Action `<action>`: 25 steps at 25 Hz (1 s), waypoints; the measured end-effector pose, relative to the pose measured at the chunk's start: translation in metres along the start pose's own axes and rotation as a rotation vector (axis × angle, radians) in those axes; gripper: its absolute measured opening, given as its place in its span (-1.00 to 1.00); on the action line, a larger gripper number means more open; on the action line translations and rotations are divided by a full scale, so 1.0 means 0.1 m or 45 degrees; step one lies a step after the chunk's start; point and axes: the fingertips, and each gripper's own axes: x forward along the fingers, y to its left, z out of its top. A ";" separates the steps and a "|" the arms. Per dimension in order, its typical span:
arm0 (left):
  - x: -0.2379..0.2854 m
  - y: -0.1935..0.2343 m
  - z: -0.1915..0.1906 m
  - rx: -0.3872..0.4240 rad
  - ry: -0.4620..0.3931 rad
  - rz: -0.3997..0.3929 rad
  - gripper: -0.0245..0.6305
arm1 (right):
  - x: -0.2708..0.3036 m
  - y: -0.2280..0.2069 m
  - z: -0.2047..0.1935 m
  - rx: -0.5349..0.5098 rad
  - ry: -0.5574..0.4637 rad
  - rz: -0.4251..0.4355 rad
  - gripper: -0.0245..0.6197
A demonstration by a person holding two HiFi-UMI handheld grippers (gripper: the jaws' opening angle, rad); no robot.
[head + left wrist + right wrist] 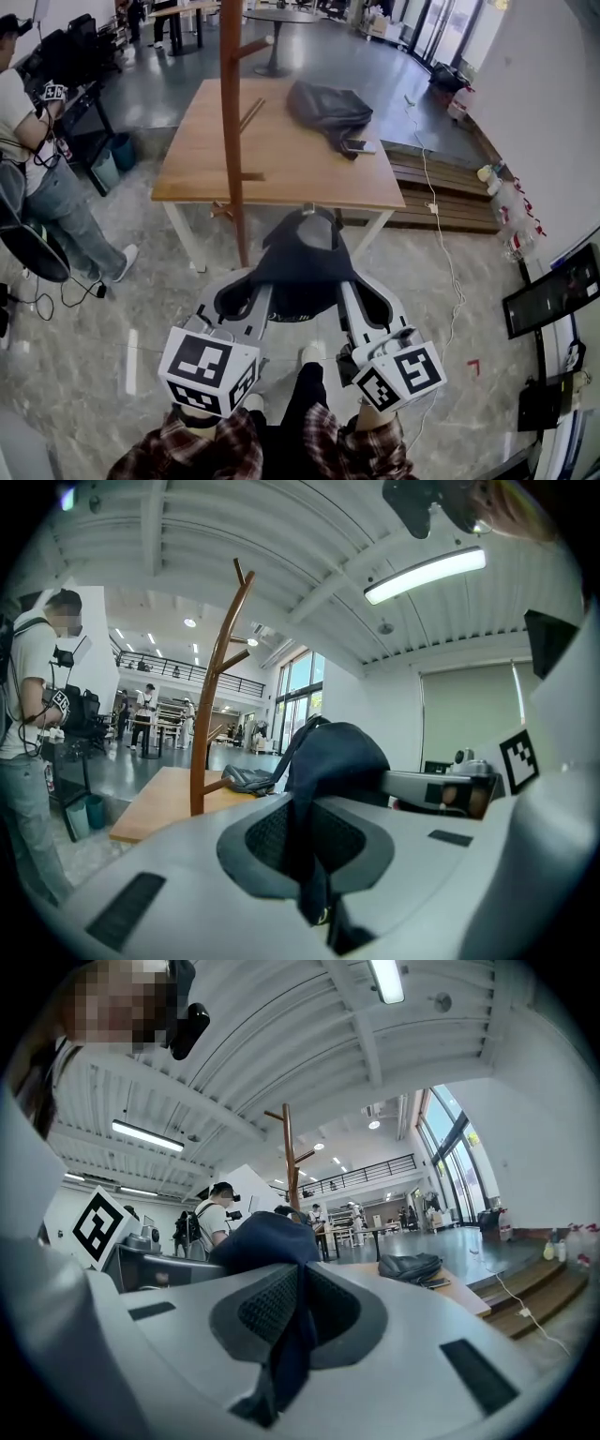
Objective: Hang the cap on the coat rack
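A dark navy cap point(302, 261) hangs stretched between my two grippers, just in front of the person's legs. My left gripper point(240, 298) is shut on the cap's left edge, with cloth pinched between its pads point(302, 847). My right gripper point(368, 298) is shut on the right edge, and fabric hangs from its closed jaws point(292, 1321). The brown wooden coat rack point(232, 141) stands just ahead and slightly left of the cap, its short pegs branching off the pole. It rises tall in the left gripper view point(214, 691) and appears farther off in the right gripper view point(288, 1152).
Behind the rack is a wooden table point(206, 141) with a grey bag point(328, 105) and a phone point(358, 145) on it. A person point(28, 159) stands at the far left beside desks. A white cable point(441, 225) runs along low wooden steps point(450, 183) on the right.
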 end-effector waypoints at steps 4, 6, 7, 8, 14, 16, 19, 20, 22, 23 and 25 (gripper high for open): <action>0.49 0.05 0.09 -0.012 -0.009 0.061 -0.84 | 0.30 -0.46 0.07 -0.001 0.006 0.064 -0.83; 0.75 0.05 0.14 -0.023 -0.019 0.100 -0.84 | 0.45 -0.71 0.11 -0.003 0.010 0.104 -0.83; 0.87 0.04 0.17 -0.027 -0.023 0.117 -0.84 | 0.51 -0.83 0.15 -0.005 0.013 0.122 -0.83; 1.00 0.04 0.20 -0.031 -0.028 0.132 -0.84 | 0.58 -0.96 0.18 -0.007 0.016 0.138 -0.83; 1.55 0.10 0.35 -0.077 -0.059 0.261 -0.84 | 1.00 -1.47 0.33 -0.030 0.044 0.278 -0.83; 1.60 0.13 0.39 -0.092 -0.072 0.317 -0.84 | 1.11 -1.53 0.37 -0.033 0.052 0.339 -0.83; 1.60 0.16 0.44 -0.098 -0.086 0.398 -0.84 | 1.24 -1.55 0.42 -0.028 0.053 0.428 -0.83; 1.59 0.16 0.44 -0.099 -0.088 0.423 -0.84 | 1.26 -1.55 0.41 -0.025 0.054 0.455 -0.83; 1.54 0.20 0.44 -0.107 -0.092 0.476 -0.84 | 1.32 -1.50 0.40 -0.020 0.060 0.508 -0.83; 1.51 0.22 0.44 -0.111 -0.094 0.502 -0.84 | 1.35 -1.47 0.40 -0.019 0.066 0.535 -0.83; 1.47 0.25 0.46 -0.116 -0.102 0.550 -0.84 | 1.41 -1.43 0.40 -0.018 0.072 0.585 -0.83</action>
